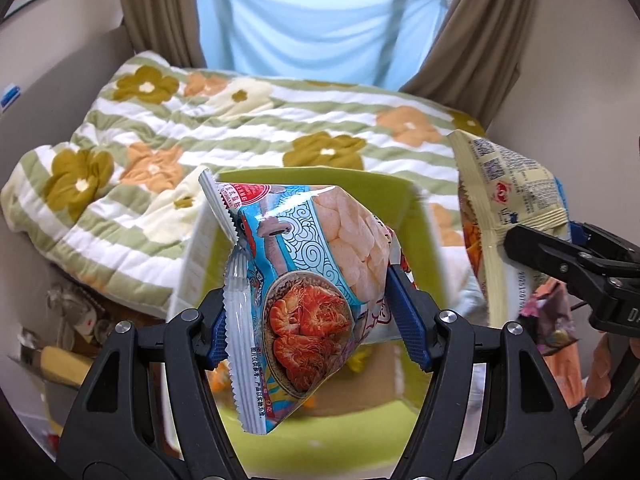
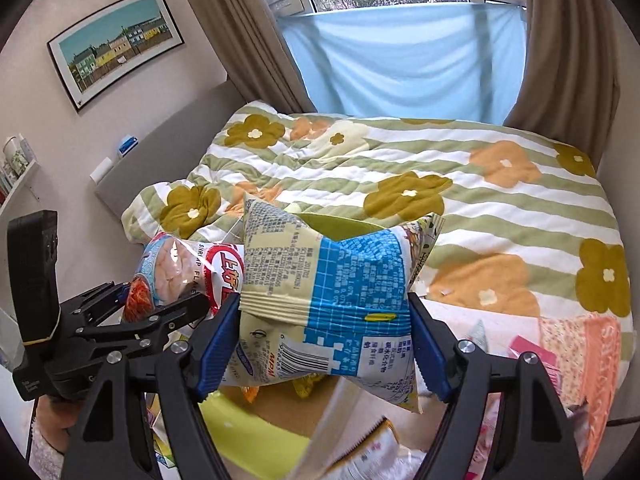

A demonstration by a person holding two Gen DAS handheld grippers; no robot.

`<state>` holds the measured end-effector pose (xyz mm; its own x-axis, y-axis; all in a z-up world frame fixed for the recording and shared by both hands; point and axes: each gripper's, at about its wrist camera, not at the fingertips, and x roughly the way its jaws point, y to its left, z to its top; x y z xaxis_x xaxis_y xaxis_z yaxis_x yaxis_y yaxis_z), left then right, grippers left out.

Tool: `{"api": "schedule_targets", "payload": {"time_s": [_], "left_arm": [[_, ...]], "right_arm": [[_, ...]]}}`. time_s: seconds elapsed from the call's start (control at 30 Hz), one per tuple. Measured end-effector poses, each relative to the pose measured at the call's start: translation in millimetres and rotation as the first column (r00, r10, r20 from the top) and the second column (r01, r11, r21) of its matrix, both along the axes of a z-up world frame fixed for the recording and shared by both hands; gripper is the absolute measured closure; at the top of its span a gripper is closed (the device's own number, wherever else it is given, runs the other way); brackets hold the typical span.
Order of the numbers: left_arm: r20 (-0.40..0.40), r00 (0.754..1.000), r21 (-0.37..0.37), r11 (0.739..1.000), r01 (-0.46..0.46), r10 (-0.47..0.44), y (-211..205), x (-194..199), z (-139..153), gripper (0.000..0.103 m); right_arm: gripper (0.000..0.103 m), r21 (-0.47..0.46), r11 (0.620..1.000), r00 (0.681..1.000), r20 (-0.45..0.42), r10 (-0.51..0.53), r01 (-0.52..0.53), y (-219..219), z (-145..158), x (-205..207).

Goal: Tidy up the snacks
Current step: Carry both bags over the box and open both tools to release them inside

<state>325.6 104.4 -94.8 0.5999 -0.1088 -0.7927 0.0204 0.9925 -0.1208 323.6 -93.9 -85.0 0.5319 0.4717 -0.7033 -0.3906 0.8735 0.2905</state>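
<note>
My left gripper (image 1: 316, 328) is shut on a shrimp chip bag (image 1: 304, 276), blue and white with red shrimps printed on it, held above a lime green box (image 1: 384, 192). My right gripper (image 2: 324, 344) is shut on a cream and blue snack bag (image 2: 332, 280) with its printed back facing the camera. In the left wrist view that cream bag (image 1: 508, 200) hangs at the right in the right gripper's black fingers (image 1: 536, 248). In the right wrist view the shrimp bag (image 2: 180, 272) sits at the left in the left gripper's fingers (image 2: 176, 316).
A bed with a green-striped floral quilt (image 1: 248, 120) lies beyond the box. Several loose snack packets (image 2: 368, 452) lie under the grippers, and pink and orange packets (image 2: 576, 344) lie to the right. Brown curtains and a light blue cloth (image 2: 408, 56) hang at the window.
</note>
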Motion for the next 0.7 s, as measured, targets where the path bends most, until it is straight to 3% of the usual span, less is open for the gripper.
{"api": "schedule_targets", "payload": {"time_s": [0.27, 0.3, 0.4, 0.43, 0.7], "left_arm": [[-0.111, 0.991, -0.008, 0.997, 0.071, -0.071, 27, 65, -51, 0.035], [-0.119, 0.990, -0.003, 0.997, 0.078, -0.078, 29, 70, -56, 0.031], [-0.137, 0.987, 0.019, 0.996, 0.089, -0.086, 31, 79, -70, 0.004], [-0.136, 0.987, 0.018, 0.996, 0.091, -0.087, 32, 80, -72, 0.002], [-0.149, 0.985, 0.032, 0.995, 0.089, -0.084, 35, 50, -77, 0.002]], "right_arm": [[0.029, -0.040, 0.997, 0.995, -0.074, -0.065, 0.062, 31, -22, 42], [0.029, -0.046, 0.996, 0.994, -0.081, -0.074, 0.071, 32, -25, 45], [0.029, -0.067, 0.993, 0.990, -0.103, -0.100, 0.093, 36, -32, 54], [0.029, -0.076, 0.993, 0.989, -0.109, -0.104, 0.096, 37, -35, 56], [0.028, -0.096, 0.993, 0.987, -0.140, -0.075, 0.062, 54, -46, 67]]}}
